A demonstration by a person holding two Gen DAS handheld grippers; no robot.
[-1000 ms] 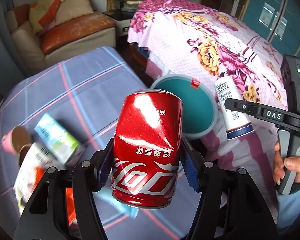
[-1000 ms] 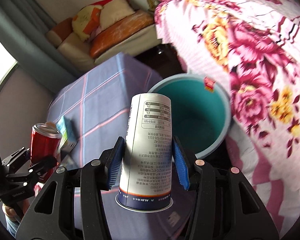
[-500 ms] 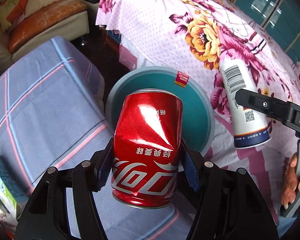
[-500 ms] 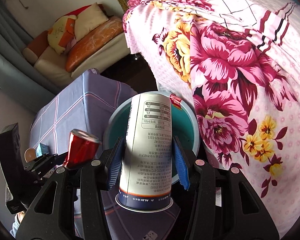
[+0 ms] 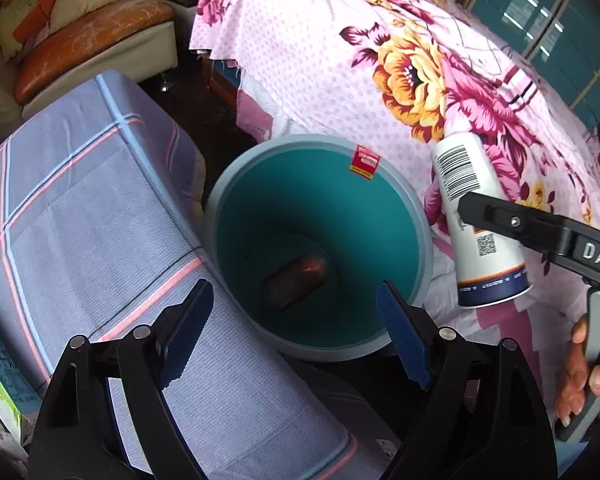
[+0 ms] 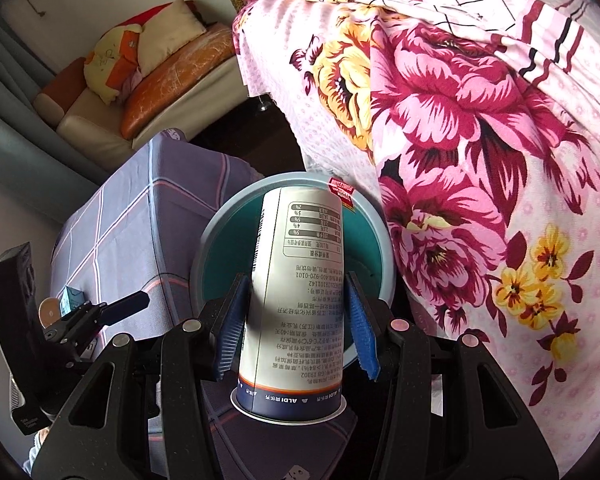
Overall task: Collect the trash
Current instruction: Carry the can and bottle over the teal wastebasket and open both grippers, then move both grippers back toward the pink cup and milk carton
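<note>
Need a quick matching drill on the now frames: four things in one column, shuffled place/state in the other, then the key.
Things:
1. red can
2. white cup
3. left claw
4. red tag

States:
A. stuck on the bin's rim
B. jaws opening, nothing between them
C. lying at the bottom of the bin
D. clamped in the right claw, above the bin

Pairs: 1-C, 2-D, 3-B, 4-A
</note>
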